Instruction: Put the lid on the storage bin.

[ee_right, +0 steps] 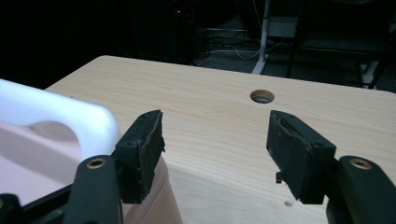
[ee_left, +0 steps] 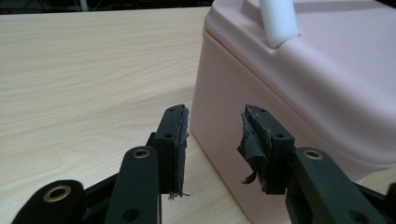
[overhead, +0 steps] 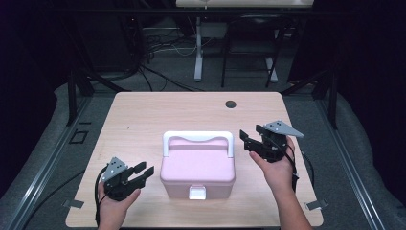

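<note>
A pink lidded box [overhead: 197, 170] with a white carry handle [overhead: 198, 137] and a white front latch [overhead: 197, 193] sits on the wooden table [overhead: 143, 120], near its front edge. My left gripper [overhead: 141, 173] is open at the box's left side, a little apart from it. In the left gripper view the pink box [ee_left: 303, 88] rises just past my left gripper [ee_left: 212, 147], with the handle [ee_left: 279, 21] above. My right gripper [overhead: 252, 136] is open beside the handle's right end. In the right gripper view the handle [ee_right: 56, 112] lies left of my right gripper [ee_right: 215, 149].
A round cable hole [overhead: 231, 104] is in the table's far side, also visible as the hole [ee_right: 262, 96] ahead of the right gripper. Metal frame rails and dark drapes flank the table. A white desk's legs [overhead: 197, 52] stand behind it.
</note>
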